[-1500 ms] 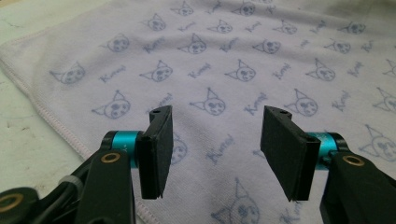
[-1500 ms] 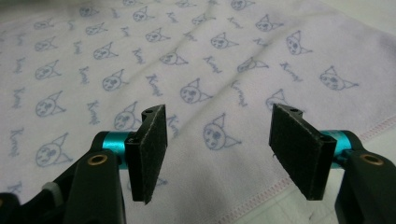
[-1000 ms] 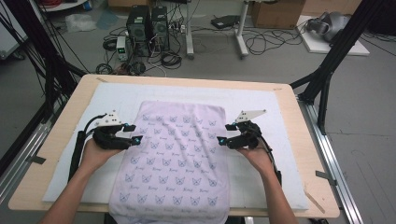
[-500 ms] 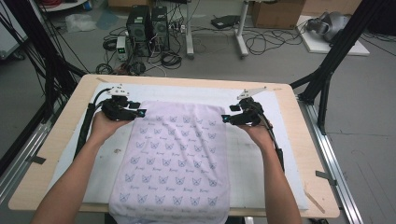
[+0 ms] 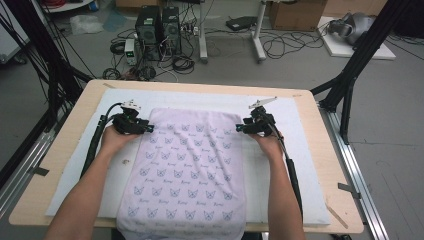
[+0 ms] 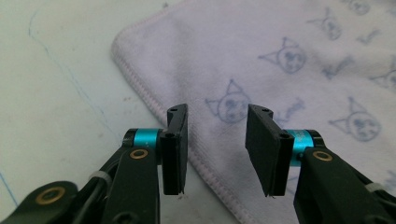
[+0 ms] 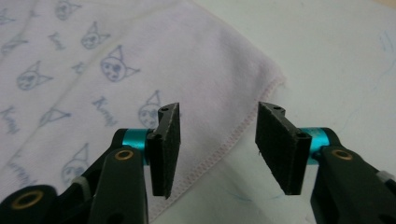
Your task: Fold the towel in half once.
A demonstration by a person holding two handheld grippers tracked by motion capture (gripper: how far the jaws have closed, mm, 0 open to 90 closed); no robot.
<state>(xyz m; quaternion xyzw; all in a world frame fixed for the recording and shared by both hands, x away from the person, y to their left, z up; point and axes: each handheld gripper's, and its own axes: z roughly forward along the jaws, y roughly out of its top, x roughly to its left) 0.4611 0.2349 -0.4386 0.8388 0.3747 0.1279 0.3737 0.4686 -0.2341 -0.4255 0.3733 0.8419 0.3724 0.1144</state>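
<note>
A pale lilac towel [image 5: 187, 165] printed with small cat faces lies flat on the white mat [image 5: 300, 165], its near end hanging over the table's front edge. My left gripper [image 5: 148, 129] is at the towel's far left corner, open, its jaws straddling the stitched left hem [image 6: 154, 105] close above the cloth [image 6: 289, 56]. My right gripper [image 5: 240, 128] is at the far right corner, open too, with the right hem [image 7: 243, 126] running between its jaws over the towel [image 7: 93, 70]. Neither holds anything.
The wooden table [image 5: 330, 150] carries the white mat under the towel. Black frame posts [image 5: 350, 75] stand at the table's right and left. Computer cases [image 5: 157, 25] and cables lie on the floor behind it.
Both grippers slid from the towel's middle sides up to its far corners, then came slightly back toward the person. The towel stays flat.
</note>
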